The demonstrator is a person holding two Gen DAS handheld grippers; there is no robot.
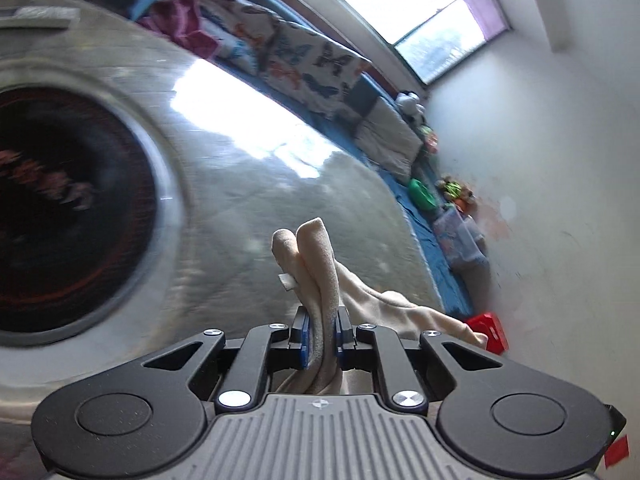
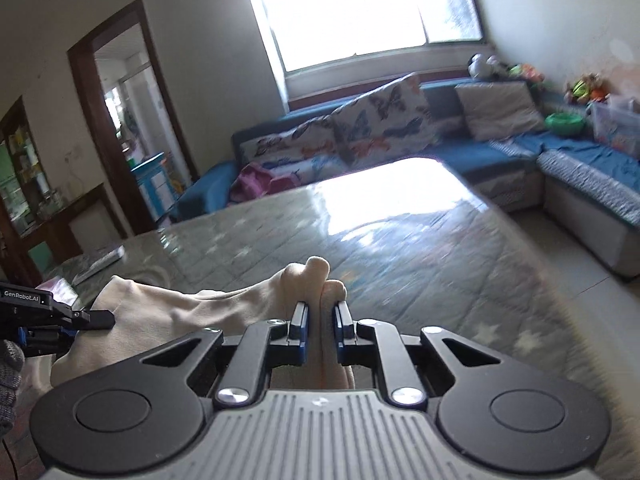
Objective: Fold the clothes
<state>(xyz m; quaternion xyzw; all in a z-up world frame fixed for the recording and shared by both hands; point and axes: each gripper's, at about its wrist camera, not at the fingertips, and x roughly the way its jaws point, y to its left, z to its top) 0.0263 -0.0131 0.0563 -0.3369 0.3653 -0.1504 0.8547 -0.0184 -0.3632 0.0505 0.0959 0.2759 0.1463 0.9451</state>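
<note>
1. Left wrist view: your left gripper [image 1: 322, 338] is pinched tight on a bunched fold of the cream garment [image 1: 316, 264]. The cloth sticks up past the fingertips, and the rest trails off to the right, lifted above the grey quilted table [image 1: 224, 184]. A small white tag pokes out on the left side of the bunch. The view is tilted and blurred, so the gripper looks to be mid-swing. A round dark tray [image 1: 60, 208] sits on the table to the left, and the blue sofa [image 1: 420, 216] runs along the far edge.

2. Right wrist view: your right gripper [image 2: 322, 334] is likewise clamped on the cream garment [image 2: 160, 312], with a knob of cloth standing above the fingers. The garment stretches away to the left, where the left gripper [image 2: 86, 318] grips it at another spot. The fabric hangs between the two holds, over the near part of the table [image 2: 360, 240].

3. Step in hand: by my reading you are holding the garment up by two points, ready to spread it or lay it for a fold.

4. Next move: it probably calls for drawing the grippers apart to take out the slack, then lowering the cloth flat on the table clear of the tray, with both grips kept firm until it lies down.
</note>
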